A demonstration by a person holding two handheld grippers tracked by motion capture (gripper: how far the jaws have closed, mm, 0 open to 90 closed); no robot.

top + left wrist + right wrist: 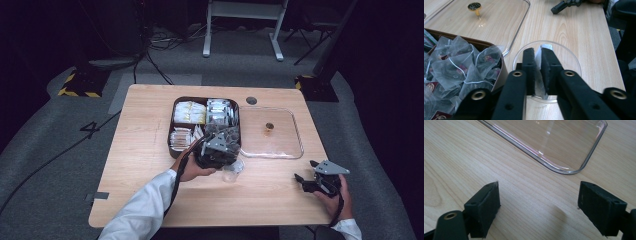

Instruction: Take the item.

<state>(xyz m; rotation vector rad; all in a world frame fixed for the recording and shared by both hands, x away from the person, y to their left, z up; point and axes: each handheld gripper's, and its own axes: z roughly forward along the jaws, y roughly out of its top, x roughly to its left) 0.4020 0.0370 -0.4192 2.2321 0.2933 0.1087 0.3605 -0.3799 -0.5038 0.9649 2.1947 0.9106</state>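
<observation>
- We see a pale wood-grain table (150,165); its near edge is cut off.
- Brown tray (171,125) of packets sits beside a clear lid (295,150).
- Left gripper (537,66) over a round clear glass (571,60), jaws close together around a translucent tea bag (538,82); whether the pads press it, we cannot tell.
- Right gripper (539,207) has its jaws wide apart, holding nothing.

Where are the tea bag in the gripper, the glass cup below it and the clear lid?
tea bag (538,75), left gripper view, on the mesh between the jaws.
glass cup (571,58), left gripper view, on its right rim.
clear lid (297,142), high view, on its right edge.
</observation>
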